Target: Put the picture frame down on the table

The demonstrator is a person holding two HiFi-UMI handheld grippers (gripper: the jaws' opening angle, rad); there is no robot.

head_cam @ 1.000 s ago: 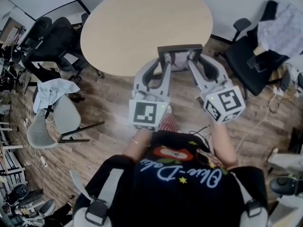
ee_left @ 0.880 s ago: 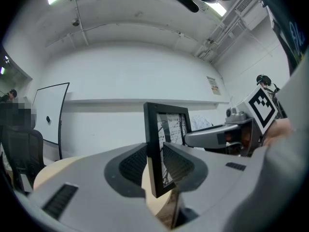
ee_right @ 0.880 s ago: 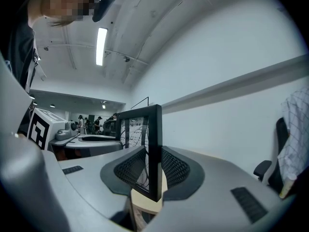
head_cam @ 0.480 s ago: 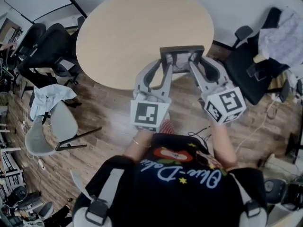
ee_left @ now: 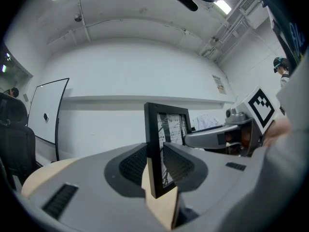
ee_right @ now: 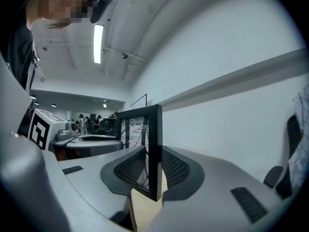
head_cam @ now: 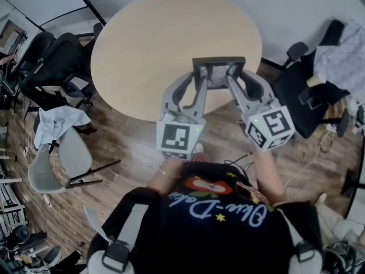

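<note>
The small black picture frame [head_cam: 219,73] stands upright over the near edge of the round, pale wooden table [head_cam: 159,39]. The left gripper [head_cam: 198,83] pinches its left side and the right gripper [head_cam: 234,80] pinches its right.

The round table [head_cam: 171,39] (pale wood top) stands on a wood-plank floor [head_cam: 131,147].

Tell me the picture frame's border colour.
Black. The picture frame shows it best in the left gripper view.
</note>
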